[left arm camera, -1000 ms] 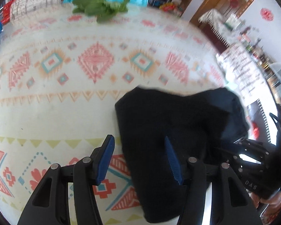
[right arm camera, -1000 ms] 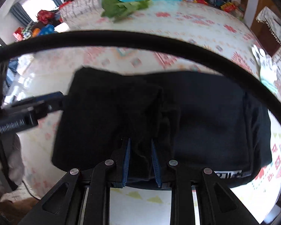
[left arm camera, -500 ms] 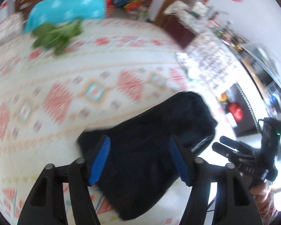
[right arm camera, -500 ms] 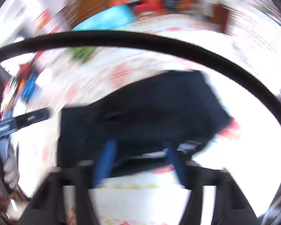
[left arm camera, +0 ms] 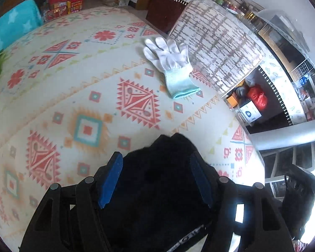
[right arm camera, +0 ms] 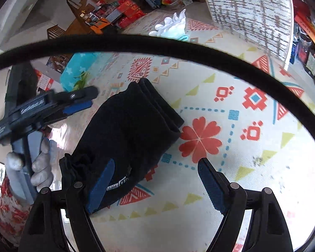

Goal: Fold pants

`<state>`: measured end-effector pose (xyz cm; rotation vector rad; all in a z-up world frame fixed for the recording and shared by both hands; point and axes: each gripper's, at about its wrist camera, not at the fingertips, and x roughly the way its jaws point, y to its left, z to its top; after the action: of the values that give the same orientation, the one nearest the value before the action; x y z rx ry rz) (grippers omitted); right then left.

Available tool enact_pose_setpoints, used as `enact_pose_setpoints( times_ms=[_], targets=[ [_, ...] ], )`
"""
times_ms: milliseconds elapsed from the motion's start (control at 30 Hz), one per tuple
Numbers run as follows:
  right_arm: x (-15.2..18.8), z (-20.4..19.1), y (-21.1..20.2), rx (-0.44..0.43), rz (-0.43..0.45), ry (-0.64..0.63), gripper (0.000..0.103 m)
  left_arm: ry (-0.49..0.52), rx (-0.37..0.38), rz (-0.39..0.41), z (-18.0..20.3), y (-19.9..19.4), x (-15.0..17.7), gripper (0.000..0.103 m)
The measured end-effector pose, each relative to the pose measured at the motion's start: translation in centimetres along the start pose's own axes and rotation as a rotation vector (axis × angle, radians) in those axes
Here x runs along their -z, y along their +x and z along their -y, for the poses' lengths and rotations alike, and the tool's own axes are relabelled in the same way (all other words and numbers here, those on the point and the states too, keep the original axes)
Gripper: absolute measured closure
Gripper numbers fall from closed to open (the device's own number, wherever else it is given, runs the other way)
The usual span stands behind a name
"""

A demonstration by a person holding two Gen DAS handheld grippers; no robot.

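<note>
The black pants (right arm camera: pixel 128 130) lie folded into a compact bundle on the patterned cloth (right arm camera: pixel 231 126). In the left wrist view the pants (left arm camera: pixel 157 180) fill the space between my left gripper's (left arm camera: pixel 156 178) wide-open blue pads, which hover over them. My right gripper (right arm camera: pixel 155 182) is open; its left pad is over the bundle's near edge with the white waistband label, its right pad over bare cloth. The left gripper (right arm camera: pixel 77 103) also shows in the right wrist view, above the bundle's far left side.
A white glove (left arm camera: pixel 172 67) lies on the cloth beyond the pants, near the table's right edge. A green leafy item (right arm camera: pixel 79 82) and a turquoise star-print cushion (left arm camera: pixel 12 27) sit at the far side. A black cable (right arm camera: pixel 157 46) arcs across the right wrist view.
My right gripper was shut on the pants' near edge and has opened and let go. Both grippers swung round; the pants now lie as a narrower folded bundle.
</note>
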<state>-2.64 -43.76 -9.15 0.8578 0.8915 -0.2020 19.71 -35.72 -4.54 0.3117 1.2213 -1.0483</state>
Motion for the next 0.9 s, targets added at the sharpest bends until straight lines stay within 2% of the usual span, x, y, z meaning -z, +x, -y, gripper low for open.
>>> enact_pose_setpoints(
  times_ms=[200, 300, 400, 533, 567, 600, 633, 667, 767, 900],
  targets=[
    [-2.9, 0.3, 2.5, -0.053, -0.014, -0.059, 0.017, 0.052, -0.028, -0.089, 2.0, 5.2, -2.0, 0.037],
    [-3.6, 0.5, 3.2, -0.098, -0.001, -0.072, 0.017, 0.074, -0.050, -0.116, 2.4, 6.3, -1.8, 0.037],
    [-4.5, -0.1, 4.1, -0.104, 0.009, -0.118, 0.016, 0.107, -0.087, -0.124, 3.0, 6.8, -1.7, 0.037],
    [-4.1, -1.0, 4.1, -0.069, 0.020, -0.200, 0.018, 0.132, -0.145, -0.136, 3.7, 6.8, -1.6, 0.060],
    [-4.2, -0.8, 4.2, -0.077, 0.015, -0.192, 0.031, 0.125, -0.141, -0.130, 3.6, 6.5, -1.5, 0.064],
    [-4.3, -0.5, 4.4, -0.090, -0.006, -0.169, 0.048, 0.109, -0.126, -0.124, 3.4, 6.0, -1.5, 0.072],
    [-4.6, 0.2, 4.7, -0.112, -0.037, -0.136, 0.059, 0.081, -0.102, -0.114, 3.2, 5.3, -1.5, 0.075],
    [-4.8, 1.0, 4.7, -0.146, -0.045, -0.091, 0.065, 0.069, -0.085, -0.105, 3.2, 4.7, -1.5, 0.075],
    [-4.9, 1.7, 4.0, -0.186, -0.061, -0.043, 0.073, 0.077, -0.064, -0.066, 4.1, 2.4, -1.0, 0.080],
    [-4.5, 0.4, 1.5, -0.193, -0.025, -0.047, 0.083, 0.101, -0.031, -0.007, 4.8, -1.2, -0.2, 0.080]
  ],
)
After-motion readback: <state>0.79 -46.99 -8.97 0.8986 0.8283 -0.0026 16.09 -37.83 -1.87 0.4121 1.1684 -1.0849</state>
